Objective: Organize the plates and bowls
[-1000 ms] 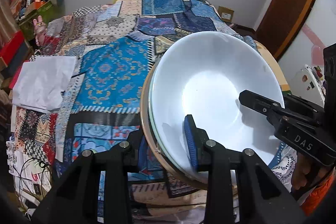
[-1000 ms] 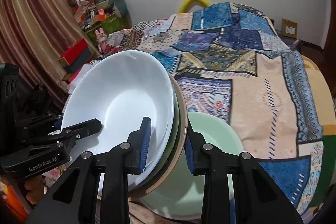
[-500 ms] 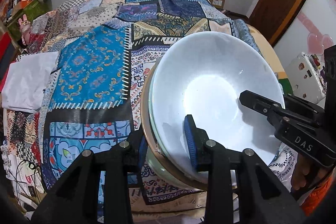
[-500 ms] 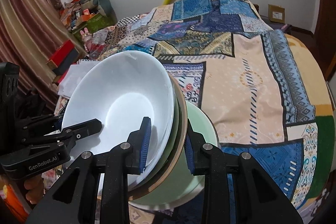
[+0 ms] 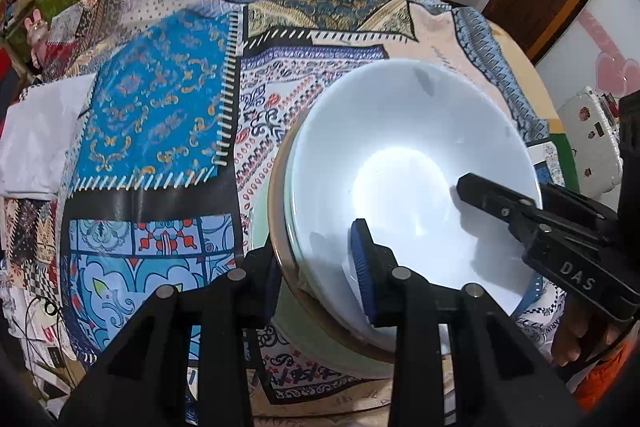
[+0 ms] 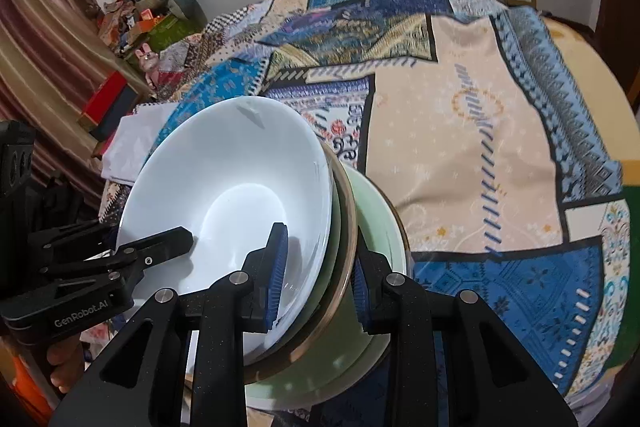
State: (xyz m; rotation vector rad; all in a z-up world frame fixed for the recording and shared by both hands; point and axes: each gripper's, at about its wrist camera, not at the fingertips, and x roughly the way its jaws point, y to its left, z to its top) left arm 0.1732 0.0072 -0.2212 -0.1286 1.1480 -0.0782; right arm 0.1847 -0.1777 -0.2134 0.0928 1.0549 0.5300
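Your left gripper (image 5: 316,259) is clamped on the rim of the nested stack at its 7 o'clock edge: one blue-padded finger sits inside the white bowl (image 5: 400,163), the other outside, behind the rims and largely hidden. Your right gripper (image 6: 318,273) grips the same stack from the opposite side, one pad inside the white bowl (image 6: 228,187) and the other pressed outside the tan-rimmed plate (image 6: 347,227) beneath it. Between white bowl and tan rim a thin greenish edge shows; whether it is a separate dish cannot be told. The stack is tilted, its open face toward 10 o'clock in the right wrist view. Behind it lies a pale green bowl (image 6: 380,223), touching or just beside the stack; the contact point is hidden by your fingers. In the left wrist view that green bowl (image 5: 260,211) shows only as a sliver at 9 o'clock of the stack, with its lower wall cut off by the gripper body. All of this is over the patchwork bedspread (image 6: 480,107). Whether the green bowl rests on the bed is obscured. Each view shows the opposite gripper reaching into the white bowl.
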